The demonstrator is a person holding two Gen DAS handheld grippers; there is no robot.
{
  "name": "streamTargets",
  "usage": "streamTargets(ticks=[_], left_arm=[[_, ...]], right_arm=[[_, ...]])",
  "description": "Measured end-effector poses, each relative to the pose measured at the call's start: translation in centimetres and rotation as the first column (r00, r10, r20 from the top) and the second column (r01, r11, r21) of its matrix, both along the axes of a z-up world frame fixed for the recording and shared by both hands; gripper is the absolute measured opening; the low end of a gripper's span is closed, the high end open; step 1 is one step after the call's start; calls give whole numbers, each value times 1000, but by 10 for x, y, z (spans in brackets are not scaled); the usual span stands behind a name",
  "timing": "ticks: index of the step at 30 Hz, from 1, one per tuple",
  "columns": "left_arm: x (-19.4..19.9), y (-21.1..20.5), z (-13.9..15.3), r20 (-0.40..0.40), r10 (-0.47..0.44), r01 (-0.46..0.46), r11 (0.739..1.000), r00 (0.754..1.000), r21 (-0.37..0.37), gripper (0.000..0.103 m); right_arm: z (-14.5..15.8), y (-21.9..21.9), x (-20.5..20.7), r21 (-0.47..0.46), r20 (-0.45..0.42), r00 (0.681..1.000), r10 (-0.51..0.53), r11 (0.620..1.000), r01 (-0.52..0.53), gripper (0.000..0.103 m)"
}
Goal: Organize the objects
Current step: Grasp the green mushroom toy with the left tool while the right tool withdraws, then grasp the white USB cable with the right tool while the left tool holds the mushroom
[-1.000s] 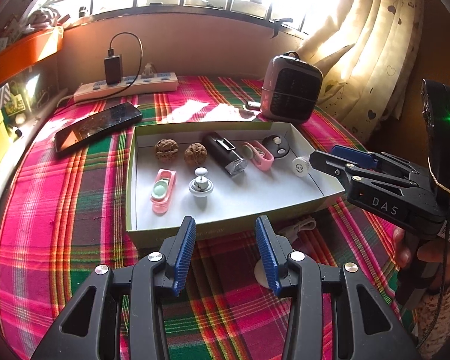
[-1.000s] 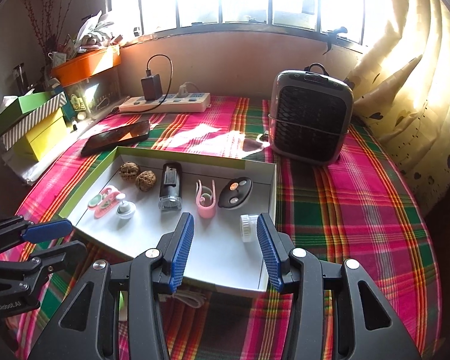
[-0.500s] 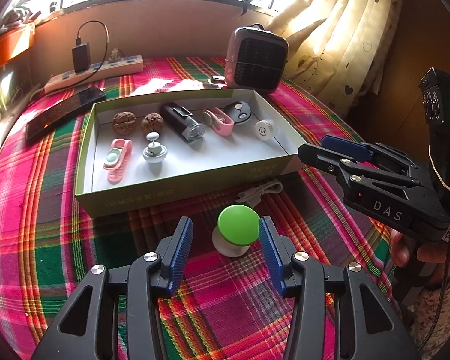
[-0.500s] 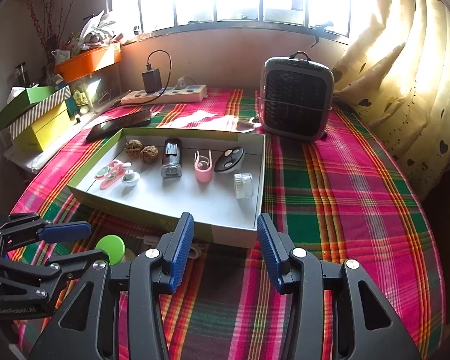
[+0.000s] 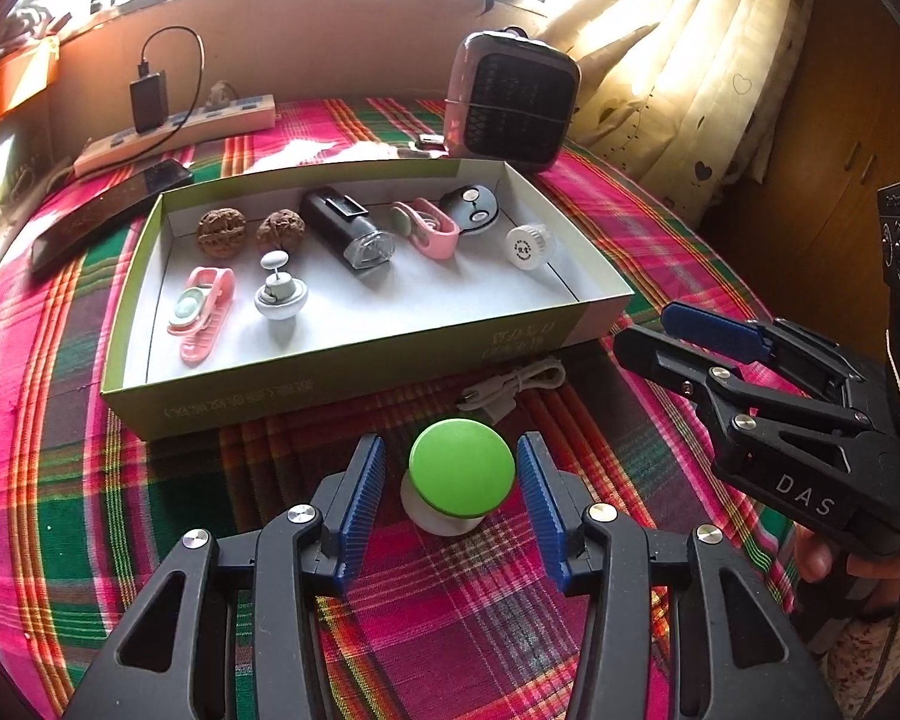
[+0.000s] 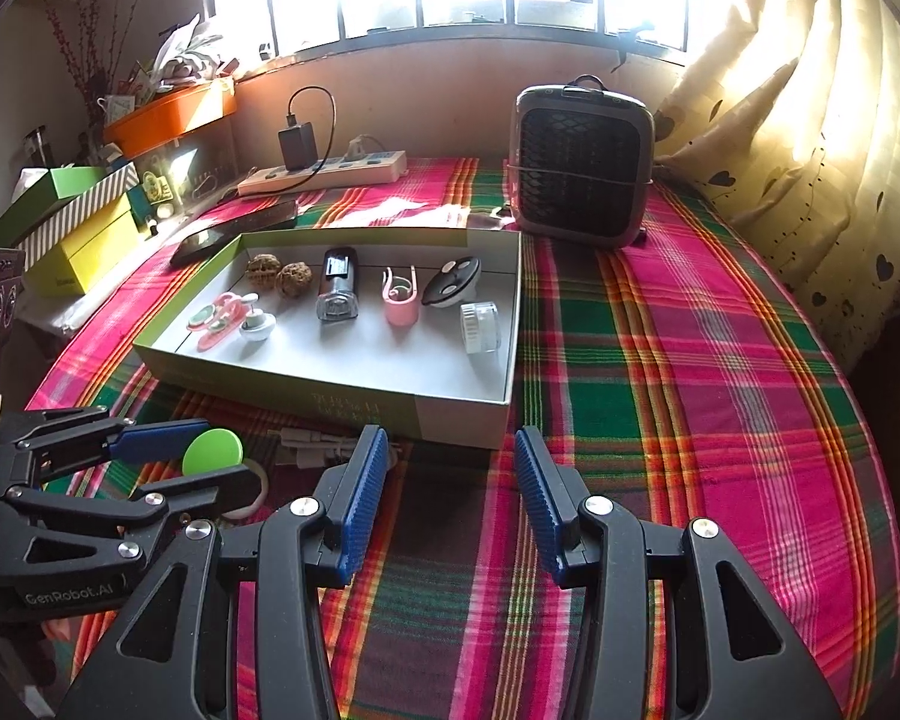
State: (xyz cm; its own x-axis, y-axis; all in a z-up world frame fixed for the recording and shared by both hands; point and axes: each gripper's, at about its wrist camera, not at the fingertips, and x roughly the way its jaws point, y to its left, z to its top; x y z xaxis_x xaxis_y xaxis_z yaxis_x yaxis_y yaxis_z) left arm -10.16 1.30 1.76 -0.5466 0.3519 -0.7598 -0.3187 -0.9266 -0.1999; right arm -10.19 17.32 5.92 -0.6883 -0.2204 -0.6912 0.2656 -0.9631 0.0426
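Green-capped mushroom gadget, lower centre: looked light, hard, slick-domed; left claw wide astride it, untouched; best gripped across the cap.

Surface: table under a plaid cloth, pink, green and orange. Directly on it: a shallow green-sided box near the middle; a green-capped white knob in front of the box; a coiled white cable just beside the box's front wall; a dark phone and a power strip behind the box; a small grey heater at the back right.
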Motion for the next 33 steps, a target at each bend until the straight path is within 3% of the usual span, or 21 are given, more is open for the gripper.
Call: streamTargets(ticks=[4,9,21,23,25,33], left_arm=[[-2,-1,-1,-1,6,-6,1000,1000,7,42],[-1,-3,0,-10,5,-4,1000,1000,10,31],[2,-35,6,-40,76,-76,997,996,7,31],[3,-42,6,-44,93,-93,996,995,6,31],[3,-50,5,-38,109,-109,994,993,14,31],[1,-65,-1,-23,135,-134,991,991,27,31]], right_arm=[[-3,-1,0,-1,9,1000,-2,1000,2,45],[-6,-4,1,3,23,1000,-4,1000,4,45],[-12,-34,5,-49,69,997,25,999,-21,45],[-12,-40,4,-59,61,998,14,998,-11,49],[-13,-44,3,-64,59,998,-16,998,20,60],[-14,-57,-3,-81,67,990,-124,988,130,63]])
